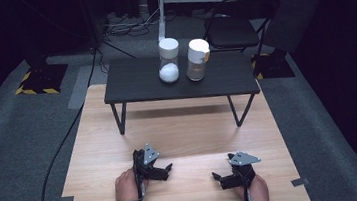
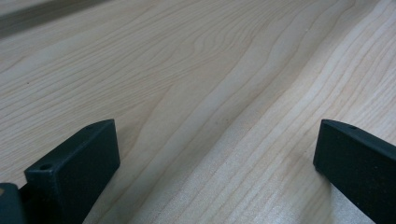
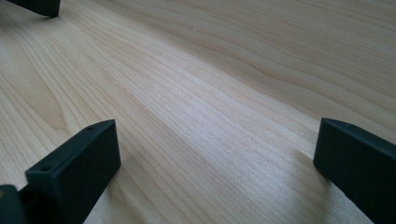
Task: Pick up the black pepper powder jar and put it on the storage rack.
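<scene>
In the high view, the left gripper (image 1: 169,168) and the right gripper (image 1: 216,177) lie low on the near part of the light wooden table (image 1: 179,130), each in a hand, tips turned toward each other; they look parked at rest, as if at a starting pose with nothing yet taken up. Farther off, on a small black bench (image 1: 135,87) standing across the far end of the table, two clear jars stand upright and close together, not touching: the left jar (image 1: 169,60), white-lidded, holds a heap of white stuff at its bottom, and the right jar (image 1: 197,59), also white-lidded, has a small yellow tag near its top and a greyish fill. Both are well apart from the grippers, probably set there to be reached for. In the left gripper view, the jaws stand wide apart over bare wood grain, holding nothing. In the right gripper view, the jaws likewise gape wide and empty above the boards.
</scene>
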